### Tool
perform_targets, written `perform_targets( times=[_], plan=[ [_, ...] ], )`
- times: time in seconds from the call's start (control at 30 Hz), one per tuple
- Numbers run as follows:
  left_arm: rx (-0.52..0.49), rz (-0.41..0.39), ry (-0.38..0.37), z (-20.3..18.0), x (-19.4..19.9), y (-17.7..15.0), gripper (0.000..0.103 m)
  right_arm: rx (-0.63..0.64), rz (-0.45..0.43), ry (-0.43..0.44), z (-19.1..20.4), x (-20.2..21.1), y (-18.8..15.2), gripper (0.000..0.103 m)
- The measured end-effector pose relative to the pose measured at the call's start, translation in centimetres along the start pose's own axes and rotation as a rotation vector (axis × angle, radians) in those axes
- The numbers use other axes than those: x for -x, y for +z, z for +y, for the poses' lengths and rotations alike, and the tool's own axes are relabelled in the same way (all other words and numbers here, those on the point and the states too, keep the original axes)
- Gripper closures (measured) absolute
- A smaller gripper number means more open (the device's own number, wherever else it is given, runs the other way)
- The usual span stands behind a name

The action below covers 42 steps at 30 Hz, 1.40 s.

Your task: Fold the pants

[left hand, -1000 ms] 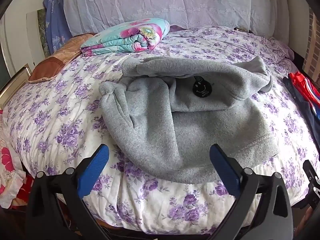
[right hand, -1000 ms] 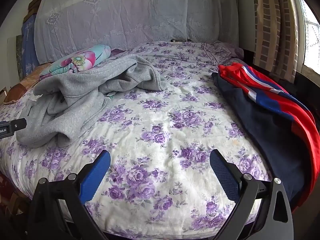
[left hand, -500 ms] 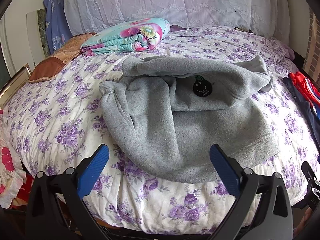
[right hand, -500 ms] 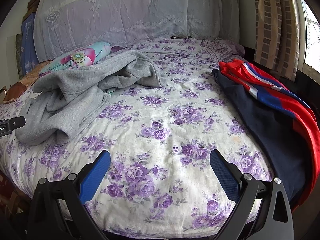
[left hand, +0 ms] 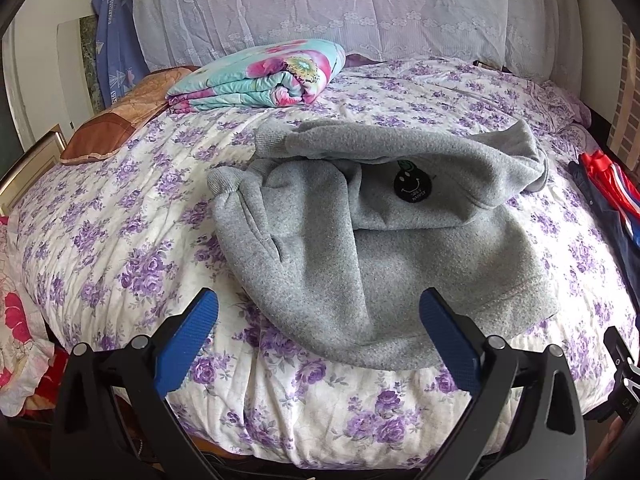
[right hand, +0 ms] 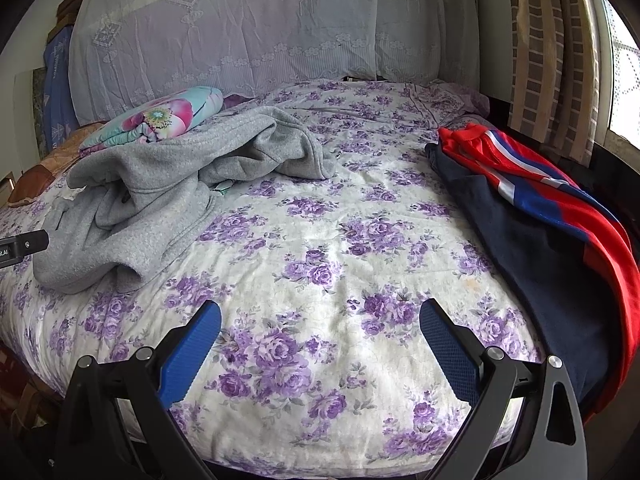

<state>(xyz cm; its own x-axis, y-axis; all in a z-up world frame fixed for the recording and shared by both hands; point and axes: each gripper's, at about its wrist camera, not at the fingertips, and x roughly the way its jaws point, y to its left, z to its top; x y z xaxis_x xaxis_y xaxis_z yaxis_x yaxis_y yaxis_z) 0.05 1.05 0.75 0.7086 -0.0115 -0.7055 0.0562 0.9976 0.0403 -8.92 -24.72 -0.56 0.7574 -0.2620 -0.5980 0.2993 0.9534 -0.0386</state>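
Both tongs stand released, blue pads spread wide and holding nothing: the left gripper (left hand: 318, 316) hovers at the near edge of the bed (left hand: 120, 216), just short of the grey fleece pants (left hand: 360, 240), and the right gripper (right hand: 320, 328) hangs over bare floral sheet, with the same heap at about ten o'clock in its view (right hand: 160, 200). The pants lie crumpled, one leg thrown across the other, cuffs toward ten o'clock in the left view, a round black patch (left hand: 412, 187) showing near the middle. A red-and-navy garment (right hand: 540, 216) lies at three o'clock, well apart, and a folded floral quilt (left hand: 264, 76) at twelve. Judged step: first grasp, nothing yet folded. To do it well, each gripper should probably pinch a single layer at an outer hem or the waistband, not the bunched centre, then draw outward to spread the cloth flat before any crease is made; thick fleece is likely to drag the sheet.
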Motion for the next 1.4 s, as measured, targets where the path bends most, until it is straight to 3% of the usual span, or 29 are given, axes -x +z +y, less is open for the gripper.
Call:
perform_targets(
  times=[0.2, 0.33, 0.47, 0.57, 0.67, 0.7, 0.73, 0.77, 0.83, 0.87, 0.97, 1.07, 1.13, 1.17, 1.23, 1.33, 1.4],
  plan=[
    [-0.081, -0.064, 0.024, -0.2, 0.7, 2.0, 0.005, 0.002, 0.004, 0.001, 0.2, 0.1, 0.0, 0.003],
    [-0.291, -0.131, 0.01, -1.5, 0.4, 5.1, 0.005, 0.003, 0.002, 0.0, 0.1, 0.0, 0.1, 0.003],
    [-0.582, -0.054, 0.051, -3.6, -3.9, 6.5, 0.005, -0.015, 0.005, -0.009, -0.3, -0.3, 0.1, 0.003],
    [-0.637, -0.11, 0.113, -4.0, -5.8, 8.1, 0.005, -0.037, 0.019, -0.017, -1.0, -0.9, 0.1, 0.003],
    [-0.692, -0.077, 0.138, -5.1, -8.6, 9.6, 0.005, -0.053, 0.048, -0.022, -1.5, -1.9, 0.4, 0.003],
    [-0.706, -0.089, 0.163, -5.6, -9.3, 9.9, 0.006, -0.053, 0.058, -0.022, -1.6, -2.3, 0.6, 0.003],
    [-0.716, -0.112, 0.172, -6.0, -9.6, 10.2, 0.022, -0.051, 0.063, -0.024, -1.6, -2.5, 0.8, 0.003],
    [-0.711, -0.11, 0.142, -6.3, -9.8, 10.7, 0.059, -0.047, 0.065, -0.025, -1.7, -2.8, 1.1, 0.003],
    [-0.64, -0.035, 0.081, -6.2, -10.5, 12.4, 0.088, -0.039, 0.058, -0.019, -2.1, -3.3, 1.9, 0.003],
    [-0.605, -0.013, 0.058, -5.9, -10.7, 13.2, 0.089, -0.032, 0.048, -0.008, -2.4, -3.6, 2.5, 0.003],
    [-0.526, -0.053, 0.07, -4.4, -10.2, 14.9, 0.089, 0.032, 0.002, 0.021, -2.9, -4.6, 5.4, 0.003],
    [-0.372, -0.061, 0.06, -0.7, -9.4, 17.5, 0.089, 0.148, -0.079, 0.077, -2.7, -6.1, 8.8, 0.003],
    [-0.323, -0.087, 0.087, 1.1, -8.9, 18.3, 0.089, 0.193, -0.069, 0.11, -2.8, -8.5, 11.1, 0.004],
    [-0.309, -0.094, 0.087, 1.8, -8.6, 18.4, 0.09, 0.145, -0.002, 0.186, -3.4, -10.1, 12.3, 0.004],
    [-0.289, -0.092, 0.071, 2.6, -8.2, 18.5, 0.089, -0.083, 0.094, 0.413, -5.9, -13.0, 14.3, 0.004],
    [-0.259, -0.113, 0.059, 3.2, -6.9, 18.1, 0.089, -0.437, 0.12, 0.577, -9.4, -16.3, 14.8, 0.003],
    [-0.229, -0.131, 0.039, 3.5, -5.8, 17.9, 0.089, -0.591, 0.163, 0.658, -10.0, -18.9, 14.4, 0.003]
  ],
)
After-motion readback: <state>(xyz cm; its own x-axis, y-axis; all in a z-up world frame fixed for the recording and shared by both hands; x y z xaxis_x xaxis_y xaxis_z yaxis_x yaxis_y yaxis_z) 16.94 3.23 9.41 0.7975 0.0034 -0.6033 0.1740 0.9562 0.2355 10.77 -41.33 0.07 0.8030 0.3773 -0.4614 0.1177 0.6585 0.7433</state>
